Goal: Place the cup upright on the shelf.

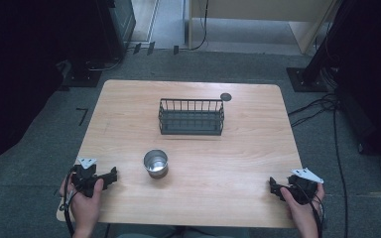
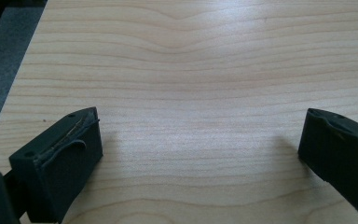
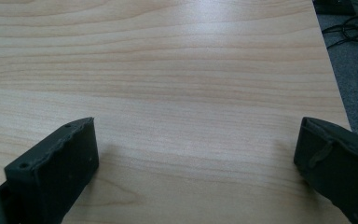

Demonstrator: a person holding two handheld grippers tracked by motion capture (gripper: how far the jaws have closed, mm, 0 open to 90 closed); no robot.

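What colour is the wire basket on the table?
Black wire basket; the high view shows it best.

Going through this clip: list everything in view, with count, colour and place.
metal cup: one, silver, near-left of table centre, upright.
wire basket: one, black, middle of the table, beyond the cup.
round disc: one, dark, far edge, behind the basket.
table: one, light wood.
left tool: one, black, near-left corner, jaws open, nothing between them.
right tool: one, black, near-right corner, jaws open, nothing between them.
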